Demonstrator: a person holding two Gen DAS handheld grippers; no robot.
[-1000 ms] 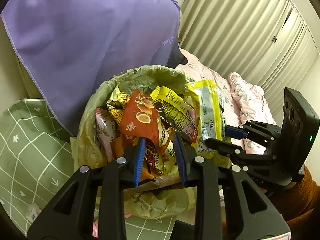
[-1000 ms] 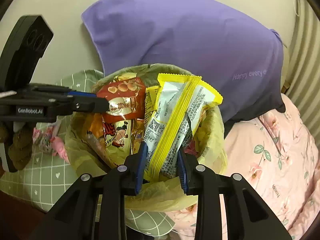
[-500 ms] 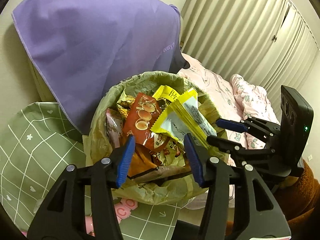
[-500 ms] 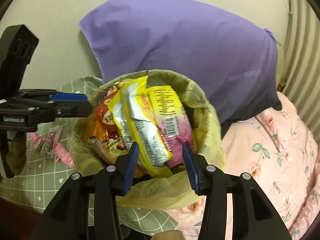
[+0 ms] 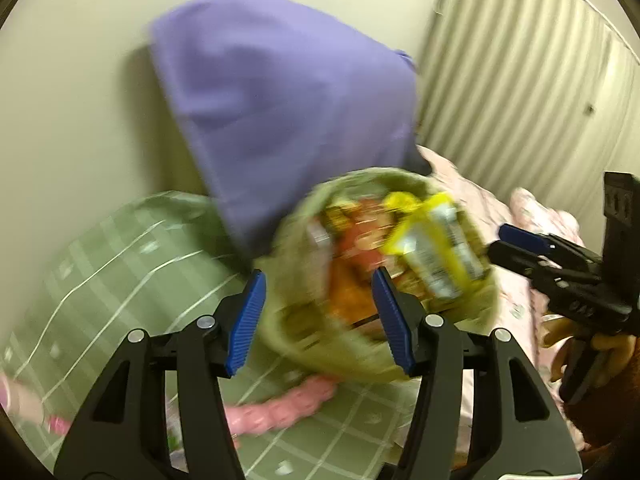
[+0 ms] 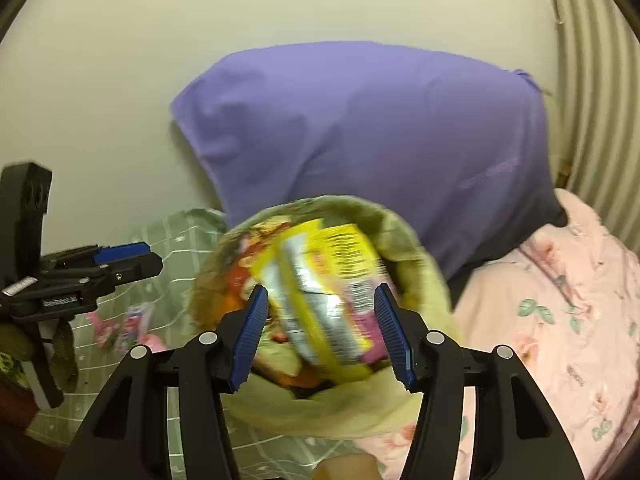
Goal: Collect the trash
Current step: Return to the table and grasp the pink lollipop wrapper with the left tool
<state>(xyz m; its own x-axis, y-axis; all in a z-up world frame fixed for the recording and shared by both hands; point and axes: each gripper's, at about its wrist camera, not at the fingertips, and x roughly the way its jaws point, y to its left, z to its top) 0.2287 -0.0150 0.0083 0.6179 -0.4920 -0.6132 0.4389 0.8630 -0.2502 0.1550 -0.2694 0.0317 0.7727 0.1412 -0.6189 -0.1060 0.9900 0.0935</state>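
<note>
A bin lined with an olive-green bag (image 5: 360, 360) (image 6: 404, 232) stands on the bed, heaped with snack wrappers. On top lies a yellow and silver wrapper (image 5: 432, 248) (image 6: 320, 300); red and orange packets (image 5: 352, 280) sit beneath it. My left gripper (image 5: 320, 320) hangs over the bin's near left rim, its jaws opening, nothing between the pads. My right gripper (image 6: 320, 328) hovers above the yellow wrapper with jaws opening, pads clear of it. Each gripper shows in the other's view: the right gripper (image 5: 520, 240), the left gripper (image 6: 120, 252).
A purple pillow (image 5: 288, 92) (image 6: 380, 128) leans on the wall behind the bin. A green checked cover (image 5: 100, 260) lies to the left, with pink wrappers (image 5: 280, 404) (image 6: 136, 320) on it. Pink floral bedding (image 6: 560, 320) spreads right. Curtains (image 5: 520, 72) hang at the far right.
Both grippers opened and let go of the wrappers, which dropped onto the heap in the bin. The left gripper drew back and swung left; the right one rose slightly.
</note>
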